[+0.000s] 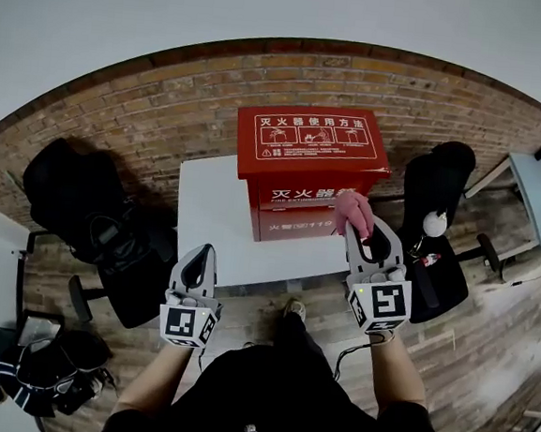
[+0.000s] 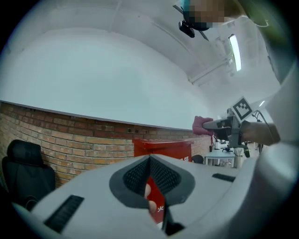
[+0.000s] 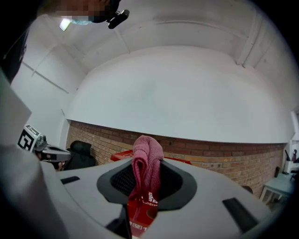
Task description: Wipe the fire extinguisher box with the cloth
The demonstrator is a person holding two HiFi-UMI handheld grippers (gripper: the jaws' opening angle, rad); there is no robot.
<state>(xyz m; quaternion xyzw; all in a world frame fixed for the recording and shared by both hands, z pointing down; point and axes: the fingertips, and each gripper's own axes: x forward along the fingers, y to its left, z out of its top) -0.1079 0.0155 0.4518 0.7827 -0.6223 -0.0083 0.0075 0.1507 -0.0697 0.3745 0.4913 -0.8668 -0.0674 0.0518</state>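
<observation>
**Q:** How was the cloth (image 1: 354,211) carried?

**A:** It was pinched between the fingers of the right gripper (image 1: 367,240), at the 5 o'clock corner of the fire extinguisher box (image 1: 308,162) on the bench (image 1: 209,214).

**Q:** How far was the task advanced?

**A:** Wiping was judged barely begun, and contact could not be confirmed. The left gripper (image 1: 201,256), its fingers pressed together on nothing, was held at 7 o'clock.
</observation>
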